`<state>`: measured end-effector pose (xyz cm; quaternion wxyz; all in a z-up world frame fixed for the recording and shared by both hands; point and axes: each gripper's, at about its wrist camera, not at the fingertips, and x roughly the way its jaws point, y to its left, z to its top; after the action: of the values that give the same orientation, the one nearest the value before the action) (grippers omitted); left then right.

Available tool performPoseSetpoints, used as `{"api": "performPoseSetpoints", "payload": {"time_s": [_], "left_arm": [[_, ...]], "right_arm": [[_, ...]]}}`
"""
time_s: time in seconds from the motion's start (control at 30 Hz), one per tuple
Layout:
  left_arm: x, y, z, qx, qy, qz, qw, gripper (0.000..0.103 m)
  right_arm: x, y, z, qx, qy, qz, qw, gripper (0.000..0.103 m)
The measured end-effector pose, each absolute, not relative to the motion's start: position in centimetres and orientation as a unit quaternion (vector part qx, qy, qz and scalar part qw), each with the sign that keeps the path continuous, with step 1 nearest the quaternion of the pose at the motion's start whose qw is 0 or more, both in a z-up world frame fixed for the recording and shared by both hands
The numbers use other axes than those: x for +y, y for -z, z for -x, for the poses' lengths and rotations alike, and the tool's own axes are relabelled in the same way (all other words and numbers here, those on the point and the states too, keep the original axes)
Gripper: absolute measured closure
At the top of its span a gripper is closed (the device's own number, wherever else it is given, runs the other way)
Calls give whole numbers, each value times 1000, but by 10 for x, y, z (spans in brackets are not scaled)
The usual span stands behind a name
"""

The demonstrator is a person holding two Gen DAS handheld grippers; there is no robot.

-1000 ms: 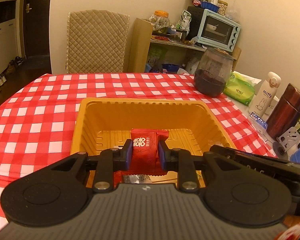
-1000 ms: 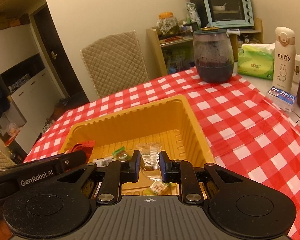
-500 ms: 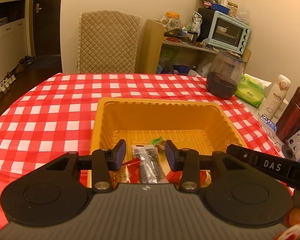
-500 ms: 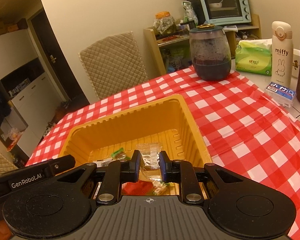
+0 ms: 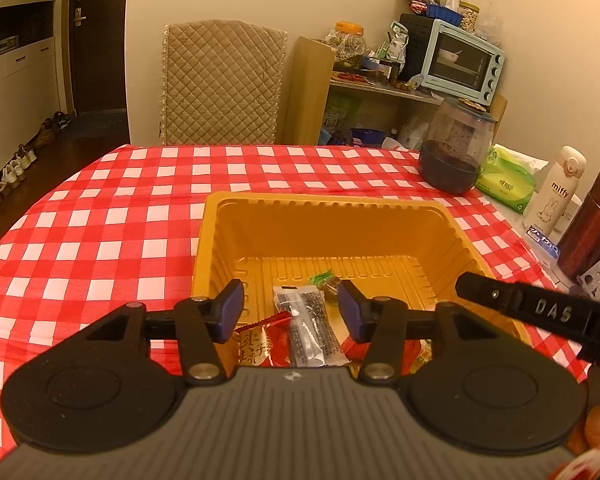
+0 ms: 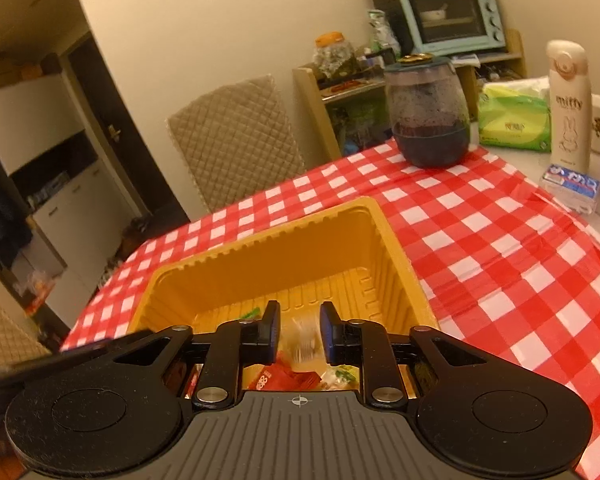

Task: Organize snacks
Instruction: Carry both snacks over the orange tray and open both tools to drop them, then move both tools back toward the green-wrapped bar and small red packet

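A yellow plastic tray [image 5: 328, 208] sits on the red checked tablecloth and holds several snack packets. My left gripper [image 5: 291, 310] is open and empty above the tray's near end, over a clear packet with dark print [image 5: 310, 330], a red packet [image 5: 260, 342] and a green-wrapped candy [image 5: 327, 280]. My right gripper [image 6: 299, 336] is open above the tray [image 6: 300, 236]. A blurred clear packet [image 6: 302, 344] lies loose between its jaws, over a red packet [image 6: 284, 378]. The right gripper's body [image 5: 540, 312] shows at the right of the left wrist view.
A dark glass jar [image 5: 456, 148], a green tissue pack [image 5: 506, 186], a white miffy bottle [image 5: 554, 188] and a brown flask [image 5: 590, 224] stand at the table's right side. A quilted chair [image 5: 220, 84] stands behind the table. A shelf with a toaster oven [image 5: 462, 62] is further back.
My left gripper opened and let the red packet fall into the tray, then drew back. My right gripper's jaws widened and the clear packet slipped loose.
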<state>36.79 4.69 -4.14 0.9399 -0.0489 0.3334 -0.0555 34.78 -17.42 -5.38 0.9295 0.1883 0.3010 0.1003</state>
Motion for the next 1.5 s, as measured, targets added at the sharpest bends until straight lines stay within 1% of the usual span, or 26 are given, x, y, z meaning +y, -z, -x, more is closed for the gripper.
{"api": "performPoseSetpoints", "payload": {"time_s": [0.03,0.07,0.73,0.93,1.17,1.5], "left_arm": [[47,42,-368,334,56,48,940,52],[47,42,-367,334,56,47,940,52],[42,43,-358,339,56,31,939,52],[43,39,-347,336,53,31,940,49],[46,37,-326,334,51,28,941,48],[56,29,-275,325,45,35,944,45]], "right_arm": [[-177,54,-348,299,-103,-198,928,63],[-179,54,-348,298,-104,-203,927,60],[-185,47,-336,285,-87,-178,938,60],[-190,43,-326,284,-79,-172,940,60],[-200,39,-307,280,-70,-164,943,60],[-229,33,-262,278,-55,-166,945,59]]}}
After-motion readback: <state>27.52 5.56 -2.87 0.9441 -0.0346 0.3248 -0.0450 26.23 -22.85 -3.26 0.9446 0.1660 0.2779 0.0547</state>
